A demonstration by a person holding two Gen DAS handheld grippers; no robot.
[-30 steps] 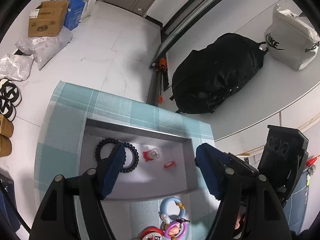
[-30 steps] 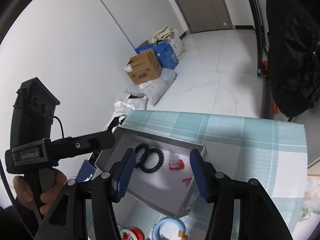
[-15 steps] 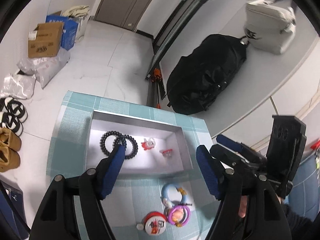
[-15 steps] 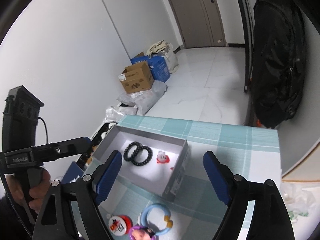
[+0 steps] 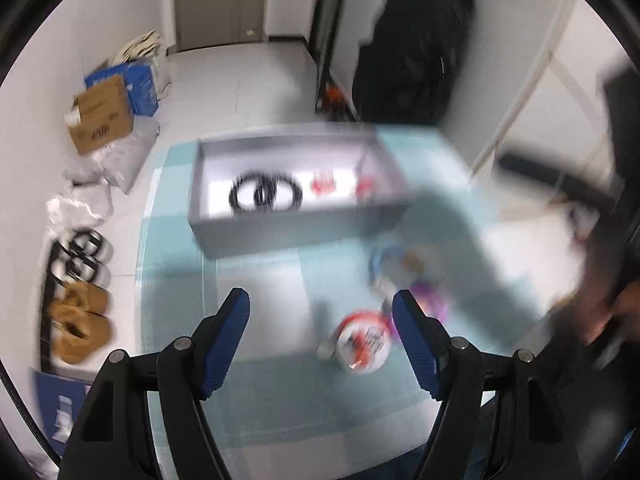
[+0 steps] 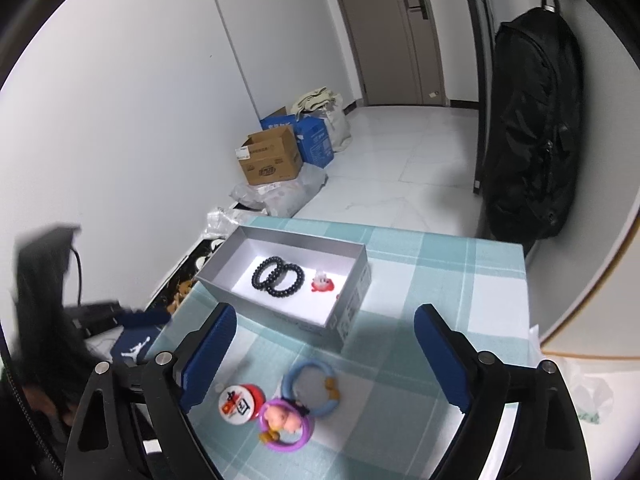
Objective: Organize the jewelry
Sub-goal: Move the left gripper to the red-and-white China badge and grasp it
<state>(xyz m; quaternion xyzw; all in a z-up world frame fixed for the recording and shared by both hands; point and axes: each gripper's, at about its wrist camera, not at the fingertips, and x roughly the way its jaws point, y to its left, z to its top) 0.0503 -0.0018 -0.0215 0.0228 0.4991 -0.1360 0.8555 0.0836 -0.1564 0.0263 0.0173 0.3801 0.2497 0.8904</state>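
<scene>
A grey open box [image 6: 348,304] [image 5: 280,232] sits on the teal checked cloth [image 6: 432,280]. Inside lie two black bead bracelets [image 6: 278,277] [image 5: 264,196] and two small red charms [image 6: 323,283] [image 5: 324,185]. In front of the box lie a blue ring [image 6: 311,387], a purple ring with a doll face [image 6: 283,423] and a red-white round piece [image 6: 240,404] [image 5: 362,344]. My right gripper [image 6: 320,352] is open and empty above these. My left gripper [image 5: 322,336] is open and empty, its view blurred.
The table's far and right edges [image 6: 524,280] drop to a white tiled floor. A black backpack [image 6: 532,140] hangs at the right. Cardboard and blue boxes [image 6: 272,156] stand by the wall. Shoes [image 5: 80,280] lie on the floor at left.
Both grippers have pulled back and up from the box. The loose rings and red-white piece now lie between the fingers in both views. The left view has gone blurry.
</scene>
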